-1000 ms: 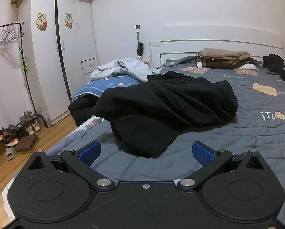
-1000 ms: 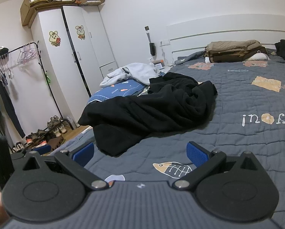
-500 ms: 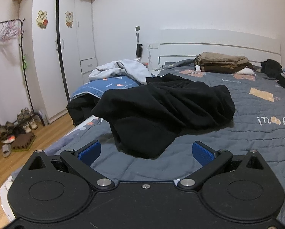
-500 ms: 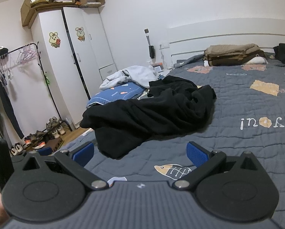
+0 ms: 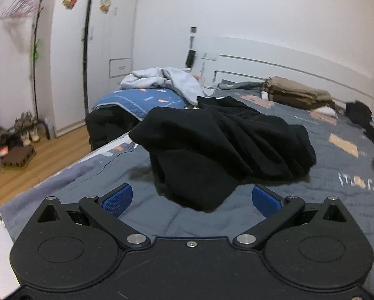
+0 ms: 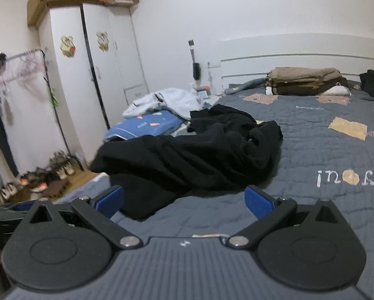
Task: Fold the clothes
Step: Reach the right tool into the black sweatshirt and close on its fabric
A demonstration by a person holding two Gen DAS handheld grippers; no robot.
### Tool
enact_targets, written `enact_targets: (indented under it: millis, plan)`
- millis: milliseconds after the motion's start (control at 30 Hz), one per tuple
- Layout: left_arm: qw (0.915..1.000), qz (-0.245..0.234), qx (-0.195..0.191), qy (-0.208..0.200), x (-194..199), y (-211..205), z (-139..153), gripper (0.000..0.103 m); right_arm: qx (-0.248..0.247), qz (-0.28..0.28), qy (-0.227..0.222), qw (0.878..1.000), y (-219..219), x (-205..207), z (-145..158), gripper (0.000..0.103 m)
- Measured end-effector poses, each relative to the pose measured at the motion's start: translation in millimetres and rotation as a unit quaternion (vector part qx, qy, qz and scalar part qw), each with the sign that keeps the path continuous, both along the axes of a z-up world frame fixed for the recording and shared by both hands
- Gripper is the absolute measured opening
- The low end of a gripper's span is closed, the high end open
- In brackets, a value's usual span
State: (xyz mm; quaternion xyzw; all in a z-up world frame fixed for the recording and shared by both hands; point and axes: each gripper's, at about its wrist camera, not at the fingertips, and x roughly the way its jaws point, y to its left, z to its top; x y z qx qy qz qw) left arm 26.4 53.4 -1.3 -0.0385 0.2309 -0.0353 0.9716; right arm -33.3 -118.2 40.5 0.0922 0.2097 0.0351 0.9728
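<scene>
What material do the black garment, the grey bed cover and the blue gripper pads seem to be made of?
Black garment: a soft, matte, thick knit, perhaps fleece or sweatshirt cotton; it lies in heavy, rounded folds without shine.
Grey bed cover: quilted woven fabric, matte; stitched lines and sewn-on patches show.
Blue pads: probably rubber or textured plastic; a fine dotted grain is visible.

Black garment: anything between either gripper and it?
Nothing visible. Only bare grey quilt lies between the open left gripper and the black garment; same for the open right gripper.
</scene>
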Motion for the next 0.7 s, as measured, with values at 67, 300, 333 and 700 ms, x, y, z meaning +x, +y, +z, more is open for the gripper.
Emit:
enact_targets:
  millis: [67,300,333,700]
  plan:
    - [0.9999,0.002,-0.011,0.001,4,4,1,0.103,-0.008,0.002,0.002,1.000,1,22,-3,0.103]
    - [0.9993,-0.014,0.026,-0.024,8,-6,9,0.103,-0.034,0.017,0.031,0.999,-4,91,-20,0.103]
    - [0.9990,-0.019,0.032,-0.025,9,-7,9,0.103,-0.032,0.023,0.032,0.999,-4,96,-21,0.103]
    - [0.9990,-0.042,-0.001,-0.017,36,3,4,0.103,-0.037,0.025,0.034,0.998,-17,152,-38,0.102]
